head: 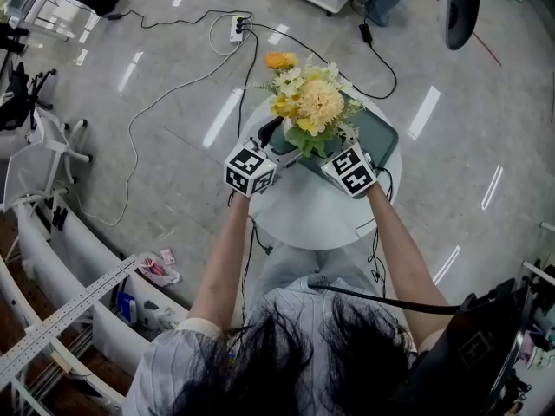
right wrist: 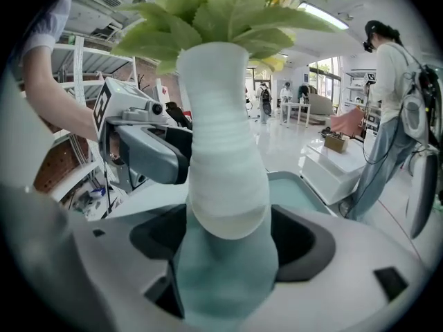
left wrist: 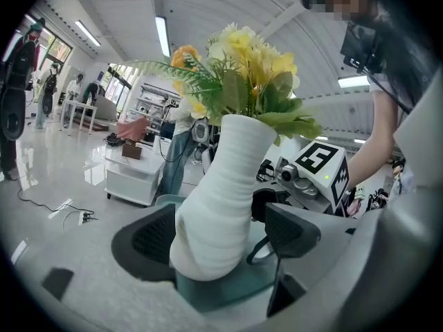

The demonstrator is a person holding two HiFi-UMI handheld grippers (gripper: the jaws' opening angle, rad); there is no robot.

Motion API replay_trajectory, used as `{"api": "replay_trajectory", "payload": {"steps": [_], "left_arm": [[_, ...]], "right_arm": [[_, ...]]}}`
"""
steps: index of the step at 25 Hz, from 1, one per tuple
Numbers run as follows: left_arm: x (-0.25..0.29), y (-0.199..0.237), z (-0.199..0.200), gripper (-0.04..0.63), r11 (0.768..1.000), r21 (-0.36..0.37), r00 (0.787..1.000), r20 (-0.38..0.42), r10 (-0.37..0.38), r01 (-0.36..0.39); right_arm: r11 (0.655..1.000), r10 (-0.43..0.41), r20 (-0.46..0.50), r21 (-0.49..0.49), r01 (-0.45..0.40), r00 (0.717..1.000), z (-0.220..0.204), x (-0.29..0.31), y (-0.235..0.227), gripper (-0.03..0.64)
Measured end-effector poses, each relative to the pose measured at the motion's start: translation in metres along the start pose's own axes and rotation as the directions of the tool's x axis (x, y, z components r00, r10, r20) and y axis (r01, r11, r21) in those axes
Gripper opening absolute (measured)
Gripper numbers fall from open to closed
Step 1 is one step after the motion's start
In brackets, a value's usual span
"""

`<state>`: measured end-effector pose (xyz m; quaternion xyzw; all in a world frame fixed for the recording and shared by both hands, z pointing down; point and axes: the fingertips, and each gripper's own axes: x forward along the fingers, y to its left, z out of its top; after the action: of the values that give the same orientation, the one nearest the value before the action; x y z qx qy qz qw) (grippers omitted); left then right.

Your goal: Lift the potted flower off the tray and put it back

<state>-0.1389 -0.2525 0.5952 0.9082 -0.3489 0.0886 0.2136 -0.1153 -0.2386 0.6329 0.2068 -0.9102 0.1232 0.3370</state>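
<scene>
- A white ribbed pot of yellow and orange flowers (head: 310,102) stands in the middle of the head view, over the near end of a flat blue-green tray (head: 379,134).
- The tray lies on a small round white surface (head: 303,219), which stands on a shiny grey floor (head: 173,120).
- The left tool (head: 276,142) reaches the pot from the left of the frame, and the right tool (head: 328,152) from the right. They face each other across it.
- The left tool is let go. Its jaws stand apart with the pot (left wrist: 221,185) between them. One dark pad (left wrist: 149,237) is right at the pot, and the other pad (left wrist: 294,228) has a thin gap.
- The right tool (right wrist: 228,244) is clenched on the pot (right wrist: 225,158). Both dark jaws press the fat low part.
- In the right gripper view the pot's round bottom shows against the tray (right wrist: 301,192). I cannot tell if they touch.
- A white plug strip (head: 237,29) with black wires lies on the floor, upper middle of the head view.
</scene>
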Motion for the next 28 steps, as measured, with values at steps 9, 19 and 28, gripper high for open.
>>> {"api": "replay_trajectory", "payload": {"steps": [9, 19, 28], "left_arm": [[-0.031, -0.012, 0.0, 0.396, 0.996, -0.055, 0.996, 0.043, 0.076, -0.074], [-0.047, -0.061, 0.0, 0.394, 0.995, -0.084, 0.997, 0.045, 0.065, -0.061], [-0.057, -0.113, 0.017, 0.394, 0.994, -0.077, 0.994, 0.076, 0.083, -0.077]], "right_arm": [[0.997, -0.036, 0.0, 0.066, 0.036, 0.999, -0.023, -0.028, 0.003, 0.356], [0.985, -0.008, 0.065, 0.17, -0.003, 0.998, -0.021, -0.075, 0.024, 0.354], [0.987, -0.024, 0.14, 0.163, 0.001, 0.99, -0.014, -0.131, 0.047, 0.307]]}}
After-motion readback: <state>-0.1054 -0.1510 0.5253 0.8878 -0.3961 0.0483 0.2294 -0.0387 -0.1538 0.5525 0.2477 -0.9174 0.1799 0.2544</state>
